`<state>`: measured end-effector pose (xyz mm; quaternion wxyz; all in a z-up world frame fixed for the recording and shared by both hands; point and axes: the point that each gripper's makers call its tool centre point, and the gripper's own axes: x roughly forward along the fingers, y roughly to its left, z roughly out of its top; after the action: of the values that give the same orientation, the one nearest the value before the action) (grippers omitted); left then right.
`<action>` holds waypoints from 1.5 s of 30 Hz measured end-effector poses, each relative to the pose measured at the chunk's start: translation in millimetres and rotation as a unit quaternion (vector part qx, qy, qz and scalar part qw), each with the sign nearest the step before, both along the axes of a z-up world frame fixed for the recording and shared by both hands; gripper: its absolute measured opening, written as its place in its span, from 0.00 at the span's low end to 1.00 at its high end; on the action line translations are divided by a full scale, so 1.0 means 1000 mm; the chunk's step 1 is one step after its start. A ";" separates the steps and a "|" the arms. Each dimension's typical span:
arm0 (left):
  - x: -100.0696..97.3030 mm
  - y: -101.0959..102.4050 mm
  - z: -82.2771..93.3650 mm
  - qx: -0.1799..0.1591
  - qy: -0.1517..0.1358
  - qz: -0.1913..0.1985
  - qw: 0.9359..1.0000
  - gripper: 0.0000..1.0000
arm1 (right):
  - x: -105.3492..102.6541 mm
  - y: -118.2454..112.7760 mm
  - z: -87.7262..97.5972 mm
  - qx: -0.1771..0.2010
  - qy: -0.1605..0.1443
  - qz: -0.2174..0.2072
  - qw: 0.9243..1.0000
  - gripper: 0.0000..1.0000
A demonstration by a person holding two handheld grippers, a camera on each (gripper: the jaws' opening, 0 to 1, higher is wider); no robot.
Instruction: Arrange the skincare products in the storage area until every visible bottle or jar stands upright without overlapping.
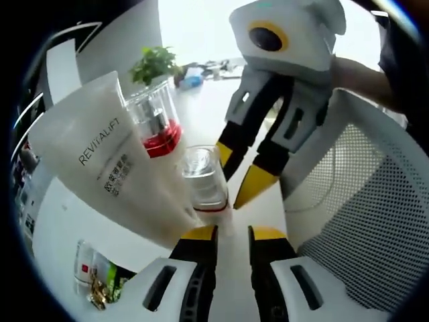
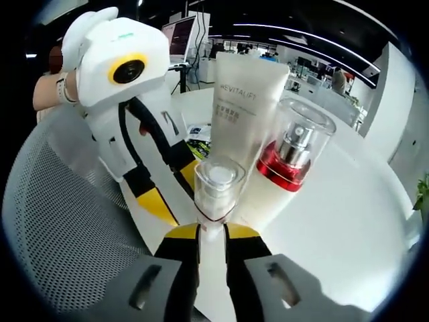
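Right gripper (image 2: 213, 231) clenched on small clear-capped bottle (image 2: 218, 184). Left gripper (image 1: 232, 233) released, jaws apart, bottle (image 1: 203, 178) at 12 o'clock. Tube (image 2: 244, 111), red-collared pump bottle (image 2: 289, 151) just behind on desk (image 2: 335, 221).

A matt, frosted white plastic tube (image 2: 242, 111) printed "REVITALIFT" stands beside a bottle with a clear glossy plastic cap (image 2: 303, 131) over a shiny metal pump and glossy red collar. In front of the tube, a small bottle (image 2: 218, 188) has a clear cap; left of it lies grey mesh basket (image 2: 60, 228) weave, on a smooth white table (image 2: 335, 221).
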<state>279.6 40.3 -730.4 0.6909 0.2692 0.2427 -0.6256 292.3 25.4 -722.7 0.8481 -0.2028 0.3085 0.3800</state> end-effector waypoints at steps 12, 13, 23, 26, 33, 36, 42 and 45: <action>0.005 -0.009 0.000 -0.009 0.002 0.006 1.000 0.15 | 0.005 -0.009 -0.003 0.006 0.002 -0.024 1.000 0.13; 0.005 -0.009 0.000 -0.009 0.002 0.006 1.000 0.15 | 0.005 -0.010 -0.003 0.005 0.003 -0.025 1.000 0.12; 0.009 -0.011 -0.002 -0.008 -0.001 0.006 1.000 0.17 | 0.006 -0.012 -0.005 0.004 0.006 -0.029 1.000 0.12; 0.009 -0.010 -0.003 -0.006 0.000 0.005 1.000 0.17 | 0.006 -0.014 -0.007 -0.006 0.006 -0.028 1.000 0.12; 0.006 -0.002 -0.001 -0.001 -0.001 0.008 1.000 0.17 | 0.002 -0.014 -0.003 -0.011 0.005 -0.028 1.000 0.12; 0.005 0.005 0.003 -0.001 -0.003 0.012 1.000 0.17 | 0.000 -0.013 -0.001 -0.011 0.004 -0.028 1.000 0.12; 0.005 0.021 0.008 -0.005 -0.004 0.037 0.999 0.18 | -0.006 -0.013 0.001 -0.012 0.004 -0.029 0.999 0.13; 0.005 0.028 0.011 -0.005 -0.001 0.051 0.999 0.20 | -0.009 -0.012 0.002 -0.013 0.006 -0.030 0.999 0.13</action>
<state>285.1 68.3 -719.7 0.7232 0.2542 0.2521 -0.5906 283.3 13.1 -720.3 0.8549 -0.2023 0.3242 0.3510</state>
